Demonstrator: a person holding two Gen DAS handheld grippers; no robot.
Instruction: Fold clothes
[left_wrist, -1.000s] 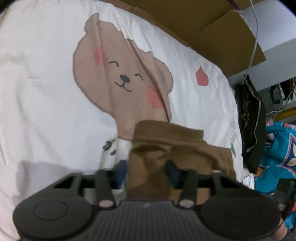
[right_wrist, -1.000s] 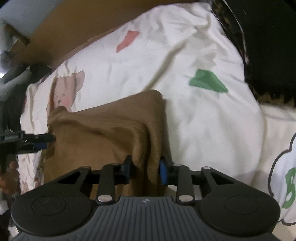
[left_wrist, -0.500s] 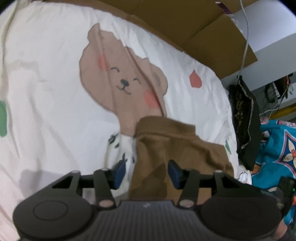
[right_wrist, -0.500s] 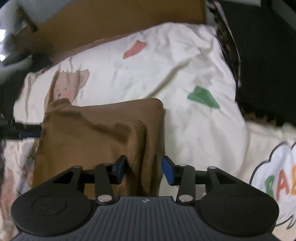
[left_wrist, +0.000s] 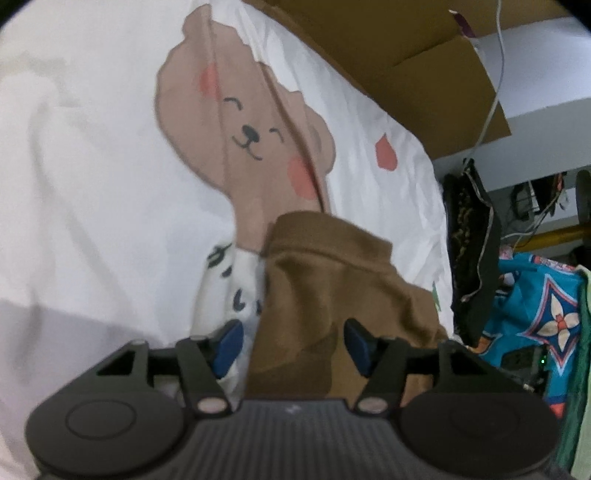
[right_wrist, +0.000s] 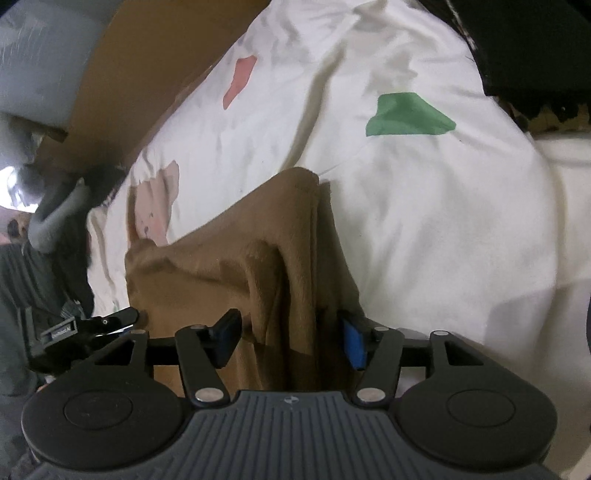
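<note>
the left gripper (left_wrist: 291, 347) stands spread over the brown garment (left_wrist: 332, 288); only the right gripper (right_wrist: 290, 338), its jaws closing around a fold without pressing it, shows the bedsheet's (right_wrist: 424, 206) green patch (right_wrist: 408, 114).

The folded garment (left_wrist: 325, 291) lies on the bedsheet (left_wrist: 92, 184) (cardboard (left_wrist: 406, 48) behind, clothes pile (left_wrist: 476, 251) right).

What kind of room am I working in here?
Probably a bedroom: the brown garment lies on a bed sheet printed with a cartoon bear, with other clothes heaped beside it.
</note>
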